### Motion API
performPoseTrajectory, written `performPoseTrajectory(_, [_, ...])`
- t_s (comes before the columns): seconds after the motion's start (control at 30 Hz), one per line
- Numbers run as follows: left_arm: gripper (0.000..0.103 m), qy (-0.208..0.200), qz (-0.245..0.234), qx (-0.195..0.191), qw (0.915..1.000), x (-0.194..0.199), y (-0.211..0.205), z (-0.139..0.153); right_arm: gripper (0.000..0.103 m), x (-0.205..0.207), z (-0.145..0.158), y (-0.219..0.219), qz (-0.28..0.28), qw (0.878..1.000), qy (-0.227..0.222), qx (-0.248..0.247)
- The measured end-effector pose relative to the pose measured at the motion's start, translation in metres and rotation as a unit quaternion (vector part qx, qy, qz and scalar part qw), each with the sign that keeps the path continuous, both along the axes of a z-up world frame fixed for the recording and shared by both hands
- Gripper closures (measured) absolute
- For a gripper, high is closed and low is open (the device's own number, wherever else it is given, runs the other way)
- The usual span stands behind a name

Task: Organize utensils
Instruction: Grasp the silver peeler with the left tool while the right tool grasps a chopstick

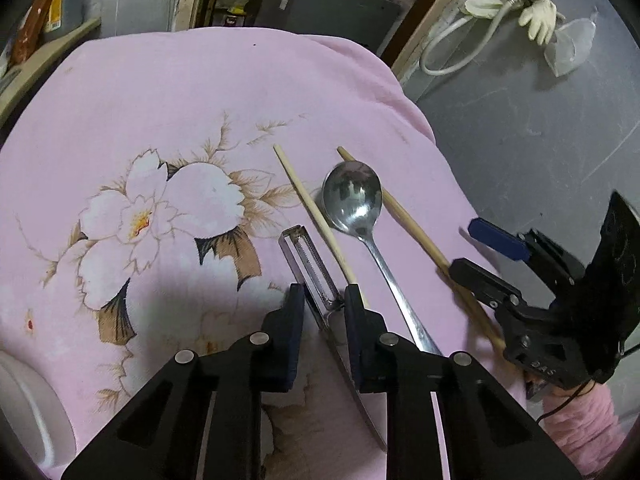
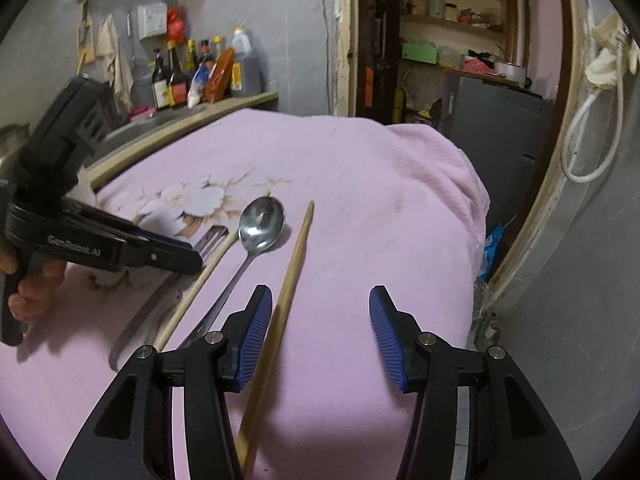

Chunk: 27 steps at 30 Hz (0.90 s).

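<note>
Overhead, pink floral cloth (image 1: 168, 92) covers table; grey wall (image 2: 248, 8) behind

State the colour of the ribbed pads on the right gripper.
Blue pads, seen best in the right wrist view.

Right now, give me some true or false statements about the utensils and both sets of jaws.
1. The spoon lies between two chopsticks. True.
2. The left gripper straddles the peeler. True.
3. The right gripper is clamped shut on the spoon. False: its jaws are open, the right chopstick beside its left jaw.
4. The cloth is plain green. False: pink, with a flower print.
</note>
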<state>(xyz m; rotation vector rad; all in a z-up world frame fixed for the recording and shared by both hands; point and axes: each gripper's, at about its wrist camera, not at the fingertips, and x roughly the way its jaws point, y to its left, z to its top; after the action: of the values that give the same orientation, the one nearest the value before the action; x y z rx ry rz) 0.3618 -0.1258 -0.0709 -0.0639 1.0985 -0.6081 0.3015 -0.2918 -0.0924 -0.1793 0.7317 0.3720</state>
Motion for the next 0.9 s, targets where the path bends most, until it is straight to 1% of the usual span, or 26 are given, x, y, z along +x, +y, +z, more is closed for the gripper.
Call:
performPoseTrajectory(0.1, [0.087,-0.006,-0.012,0.022,0.9997,-0.007,-0.001,0.001,0.06,0.005,-0.004,0.003,0.002,1.0,0.014,-0.009])
performPoseTrajectory(0.2, [0.087,-0.017,-0.022,0.043,0.9987,-0.023,0.005,0.002,0.064,0.009,-0.005,0.005,0.006,0.999,0.029,-0.011])
performPoseTrajectory(0.33, [0.087,-0.045,-0.037,0.082,0.9949,-0.044,0.01,0.003,0.069,0.015,-0.006,0.011,0.007,0.999,0.041,-0.022])
performPoseTrajectory(0.4, [0.086,-0.057,-0.047,0.104,0.9918,-0.046,0.006,0.003,0.081,0.022,-0.006,0.013,0.001,0.998,0.048,-0.029])
performPoseTrajectory(0.47, [0.086,-0.06,-0.052,0.121,0.9895,-0.047,0.003,0.002,0.084,0.032,-0.008,0.016,-0.006,0.997,0.063,-0.036])
performPoseTrajectory(0.53, [0.086,-0.057,-0.059,0.134,0.9875,-0.046,-0.002,0.001,0.085,0.042,-0.008,0.02,-0.011,0.996,0.079,-0.042])
performPoseTrajectory(0.67, [0.086,-0.041,-0.063,0.14,0.9872,-0.042,-0.003,0.001,0.085,0.052,-0.007,0.025,-0.015,0.993,0.105,-0.06])
performPoseTrajectory(0.73, [0.086,-0.027,-0.062,0.141,0.9876,-0.033,-0.01,0.0,0.085,0.054,-0.006,0.024,-0.021,0.992,0.116,-0.049])
performPoseTrajectory(0.77, [0.086,-0.021,-0.06,0.141,0.9879,-0.031,-0.011,0.0,0.087,0.055,-0.006,0.022,-0.026,0.991,0.121,-0.044])
performPoseTrajectory(0.8, [0.087,-0.017,-0.055,0.139,0.9886,-0.024,-0.016,-0.001,0.096,0.056,-0.005,0.02,-0.033,0.991,0.125,-0.04])
performPoseTrajectory(0.87, [0.088,-0.02,-0.045,0.133,0.9898,-0.024,-0.015,-0.001,0.098,0.054,-0.003,0.019,-0.047,0.991,0.124,-0.034])
performPoseTrajectory(0.9, [0.088,-0.023,-0.038,0.122,0.9915,-0.025,-0.013,-0.001,0.099,0.051,-0.003,0.02,-0.049,0.991,0.119,-0.037])
